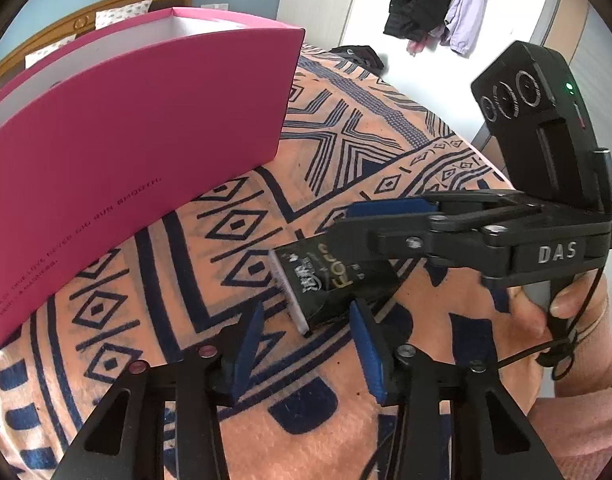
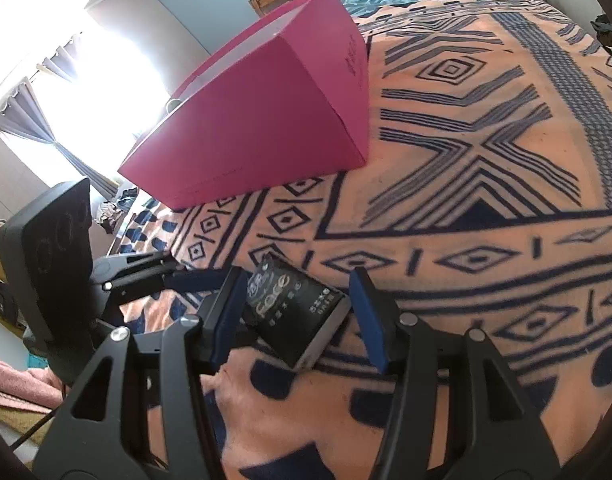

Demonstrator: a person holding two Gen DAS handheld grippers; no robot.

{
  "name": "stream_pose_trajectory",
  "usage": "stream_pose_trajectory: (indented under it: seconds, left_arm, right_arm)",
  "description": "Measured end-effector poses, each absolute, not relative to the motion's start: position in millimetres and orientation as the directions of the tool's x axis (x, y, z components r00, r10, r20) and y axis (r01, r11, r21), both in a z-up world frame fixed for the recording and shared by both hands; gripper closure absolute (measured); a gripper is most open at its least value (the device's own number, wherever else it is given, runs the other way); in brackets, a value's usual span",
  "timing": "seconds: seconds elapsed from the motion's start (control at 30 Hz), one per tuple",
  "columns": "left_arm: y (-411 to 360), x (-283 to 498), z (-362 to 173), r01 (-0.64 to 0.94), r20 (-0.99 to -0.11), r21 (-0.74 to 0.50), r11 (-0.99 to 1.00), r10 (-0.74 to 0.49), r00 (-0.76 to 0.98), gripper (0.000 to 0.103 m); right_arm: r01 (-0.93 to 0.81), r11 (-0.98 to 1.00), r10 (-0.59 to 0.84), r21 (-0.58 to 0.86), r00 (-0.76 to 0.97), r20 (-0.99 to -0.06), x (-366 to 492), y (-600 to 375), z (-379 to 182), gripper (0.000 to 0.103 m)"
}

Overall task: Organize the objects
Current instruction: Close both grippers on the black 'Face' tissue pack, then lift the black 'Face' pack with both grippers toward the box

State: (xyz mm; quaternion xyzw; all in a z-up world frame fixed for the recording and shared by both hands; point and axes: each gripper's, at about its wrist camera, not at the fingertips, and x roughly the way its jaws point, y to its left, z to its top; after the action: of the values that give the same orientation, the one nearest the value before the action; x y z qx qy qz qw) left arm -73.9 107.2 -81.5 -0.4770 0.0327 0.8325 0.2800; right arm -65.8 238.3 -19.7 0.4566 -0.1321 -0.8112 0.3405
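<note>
A black tissue packet (image 1: 330, 280) with white lettering lies tilted on the orange and navy patterned blanket (image 1: 346, 140). My left gripper (image 1: 306, 308) is open. The packet's near end sits between its blue pads, with a gap on the left side. One of its fingers (image 2: 186, 280) reaches the packet's left end in the right wrist view. My right gripper (image 2: 298, 280) comes in from the right and is shut on the tissue packet (image 2: 294, 316) across its width. Its upper finger (image 1: 386, 206) crosses over the packet, and the lower one is hidden.
A large pink box (image 1: 138, 128) stands open-topped on the blanket just beyond the packet, also seen as pink box (image 2: 266, 120). A hand (image 1: 526, 312) holds the right gripper's handle. Coats (image 1: 438, 4) hang on the far wall, and a wooden headboard (image 1: 86, 16) is behind the box.
</note>
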Motion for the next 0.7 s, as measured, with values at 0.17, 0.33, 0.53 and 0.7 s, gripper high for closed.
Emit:
stream_pose_trajectory:
  seconds: [0.17, 0.33, 0.53, 0.7]
  left_arm:
    - [100.2, -71.7, -81.1, -0.484, -0.810, -0.230, -0.844, 0.442, -0.386, 0.059]
    - [95.9, -72.2, -80.9, -0.467, -0.809, -0.237, -0.852, 0.440, -0.390, 0.059]
    - [95.6, -73.1, -78.9, -0.470, -0.803, -0.244, -0.848, 0.449, -0.393, 0.059]
    - [95.2, -75.4, -78.5, -0.471, -0.801, -0.256, -0.844, 0.458, -0.386, 0.063]
  right_arm:
    - [0.457, -0.717, -0.687, 0.526, -0.335, -0.645, -72.0, 222.3, -19.7, 0.047]
    - [0.468, -0.715, -0.688, 0.520, -0.340, -0.641, -70.0, 221.4, -15.8, 0.047]
    - [0.454, -0.743, -0.659, 0.491, -0.369, -0.656, -59.4, 236.9, -13.7, 0.047]
    - [0.462, -0.745, -0.654, 0.482, -0.361, -0.665, -53.3, 236.9, -17.5, 0.047]
